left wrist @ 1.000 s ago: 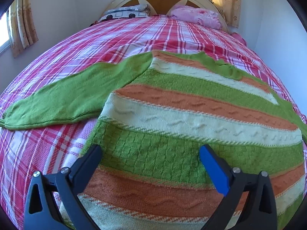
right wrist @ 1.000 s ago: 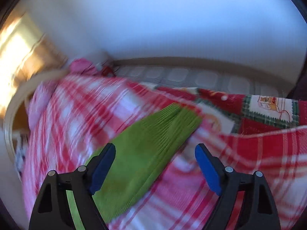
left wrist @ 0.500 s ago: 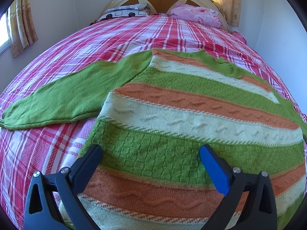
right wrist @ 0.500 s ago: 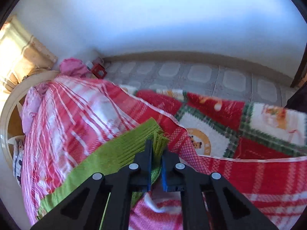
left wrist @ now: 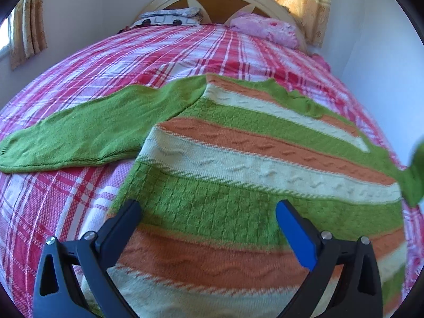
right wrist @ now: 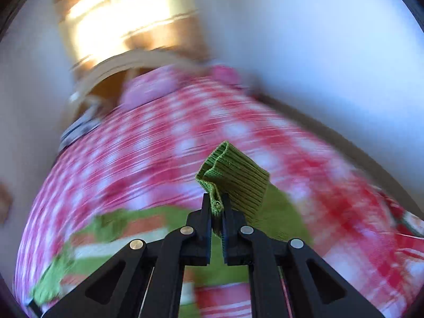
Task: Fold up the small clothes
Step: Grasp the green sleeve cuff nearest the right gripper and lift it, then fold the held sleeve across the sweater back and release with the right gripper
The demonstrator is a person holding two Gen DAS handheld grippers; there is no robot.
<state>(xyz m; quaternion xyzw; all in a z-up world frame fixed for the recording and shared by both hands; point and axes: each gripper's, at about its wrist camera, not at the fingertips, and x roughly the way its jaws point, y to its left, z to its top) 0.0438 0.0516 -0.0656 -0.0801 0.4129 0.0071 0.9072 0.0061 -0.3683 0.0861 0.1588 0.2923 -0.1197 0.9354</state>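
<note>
1. Right gripper [right wrist: 217, 209] has its fingers closed tight on the ribbed cuff [right wrist: 233, 175] of the sweater's right sleeve, lifted above the bed [right wrist: 148, 143].
2. Left gripper [left wrist: 209, 225] hangs wide open, holding nothing, over the striped sweater [left wrist: 238, 164], which lies flat.
3. I would carry the cuff across the body low and slowly, so the sleeve lands straight.
4. If the body drags, the left gripper could press it down.

- The sweater [left wrist: 238, 175] has green, orange and cream knit stripes, with plain green sleeves.
- The ribbed cuff [right wrist: 233, 177] is solid green.
- The bedspread [left wrist: 164, 53] is a red, pink and white plaid.
- The pillow [left wrist: 265, 27], upper right of the frame, is pink.
- The curtains [left wrist: 304, 2] are yellow-orange.
- The left gripper [left wrist: 208, 209] is black with one blue pad.
- The right gripper [right wrist: 217, 212] is black.
</note>
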